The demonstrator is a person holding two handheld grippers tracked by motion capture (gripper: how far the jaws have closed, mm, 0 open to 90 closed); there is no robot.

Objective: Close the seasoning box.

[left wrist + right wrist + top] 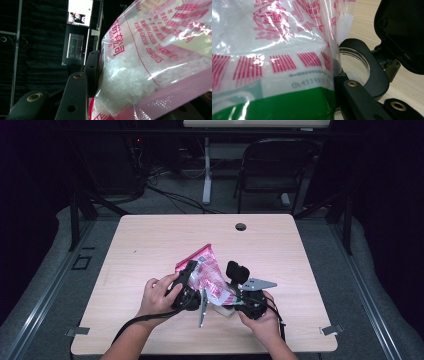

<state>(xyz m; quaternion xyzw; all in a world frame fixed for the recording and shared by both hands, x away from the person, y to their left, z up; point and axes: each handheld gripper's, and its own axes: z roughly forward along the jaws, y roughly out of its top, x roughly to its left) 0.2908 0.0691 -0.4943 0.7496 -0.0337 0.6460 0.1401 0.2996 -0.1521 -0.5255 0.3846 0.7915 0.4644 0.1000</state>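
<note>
Left gripper [190,272] clamped on bag [207,275], right gripper [235,306] clenched round jar [354,67]. Floppy, slick, crystals shifting inside; better pinched near the sealed edge.

A light wooden table [150,245] with rounded corners stands on grey carpet [45,270], with a small round cable hole [240,226] near its far edge. Beyond it, a dark folding chair [272,167] stands beside the white leg of another desk [206,170], and black cables [170,195] trail across the floor. In the left gripper view, a lit monitor [80,12] hangs against dark curtains [42,50], with a dimmer screen [74,46] just beside it.
</note>
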